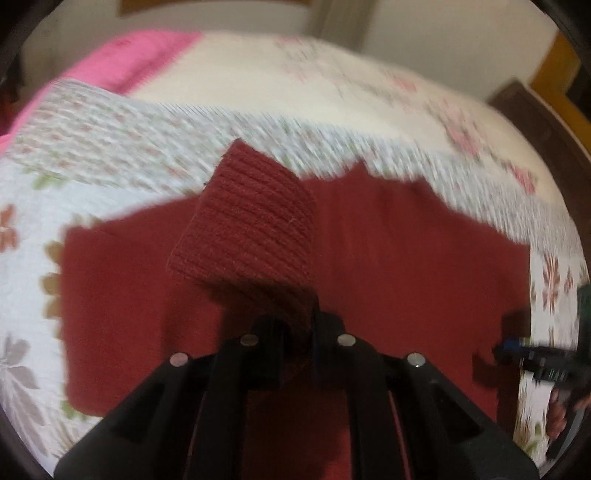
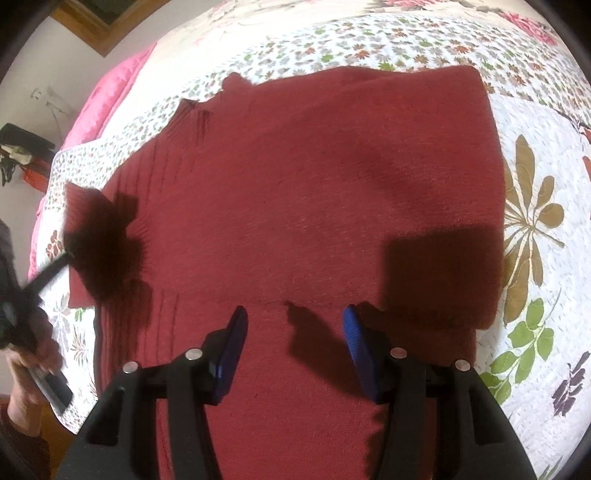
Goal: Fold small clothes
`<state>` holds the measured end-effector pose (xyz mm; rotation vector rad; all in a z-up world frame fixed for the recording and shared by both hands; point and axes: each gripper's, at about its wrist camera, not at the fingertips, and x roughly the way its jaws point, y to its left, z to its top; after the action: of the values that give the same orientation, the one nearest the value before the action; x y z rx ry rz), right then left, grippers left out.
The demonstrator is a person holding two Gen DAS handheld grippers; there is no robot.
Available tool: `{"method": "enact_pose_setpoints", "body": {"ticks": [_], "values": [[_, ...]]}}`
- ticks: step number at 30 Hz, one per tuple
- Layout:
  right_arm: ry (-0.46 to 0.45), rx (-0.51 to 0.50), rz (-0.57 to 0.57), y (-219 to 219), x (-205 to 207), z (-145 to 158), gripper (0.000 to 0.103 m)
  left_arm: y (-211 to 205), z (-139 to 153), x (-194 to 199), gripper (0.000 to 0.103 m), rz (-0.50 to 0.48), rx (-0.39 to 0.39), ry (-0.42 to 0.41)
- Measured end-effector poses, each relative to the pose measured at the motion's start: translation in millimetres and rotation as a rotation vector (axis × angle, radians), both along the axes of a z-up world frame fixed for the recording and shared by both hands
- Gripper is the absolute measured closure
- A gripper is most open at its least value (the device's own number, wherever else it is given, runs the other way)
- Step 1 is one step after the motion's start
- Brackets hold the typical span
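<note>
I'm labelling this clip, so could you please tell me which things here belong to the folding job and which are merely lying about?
Belongs to the job:
- dark red knitted sweater
- its ribbed cuff, clamped in the left gripper
- open right gripper

Lying about:
- floral quilted bedspread
- pink blanket

— What sort of place is this?
— A home bedroom: a bed under a floral quilt, a pink blanket at its far edge.
— And beyond the bed?
— Plain walls, probably a wooden frame.
</note>
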<state>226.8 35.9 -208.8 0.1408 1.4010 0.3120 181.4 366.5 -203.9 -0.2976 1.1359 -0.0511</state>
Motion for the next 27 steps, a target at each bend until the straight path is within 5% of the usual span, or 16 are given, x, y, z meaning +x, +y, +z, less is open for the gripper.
{"method": "enact_pose_setpoints", "body": {"ticks": [5,8,11,15,23,24,26,27], "values": [[0.000,0.003,0.016,6.1,2.5,0.4,0.049,-23.8,-6.9,-14.6,0.058,-0.193,-0.118,0.032],[-0.010,0.012,0.043,16.4,2.1,5.6,0.049,4.1,11.3,-36.6,0.044,-0.164,-0.199,-0.028],[-0.016,0.064,0.077,35.4,3.8,13.0,0.047,54.1,15.2,-52.6,0.043,-0.020,-0.117,-0.024],[0.015,0.146,0.143,77.6,10.9,12.8,0.044,118.8,0.4,-65.8,0.045,0.167,0.143,0.069],[0.113,0.163,0.162,140.0,35.6,-25.5,0.046,147.5,-34.5,-66.9,0.045,0.275,0.162,0.173],[0.126,0.152,0.163,144.1,37.3,-31.5,0.048,147.3,-35.9,-65.8,0.045,0.274,0.167,0.175],[0.141,0.152,0.176,152.8,39.2,-40.7,0.074,143.6,-35.9,-63.1,0.044,0.266,0.184,0.177],[0.136,0.146,0.189,157.5,40.4,-41.1,0.079,143.4,-35.4,-62.8,0.043,0.263,0.187,0.177]]}}
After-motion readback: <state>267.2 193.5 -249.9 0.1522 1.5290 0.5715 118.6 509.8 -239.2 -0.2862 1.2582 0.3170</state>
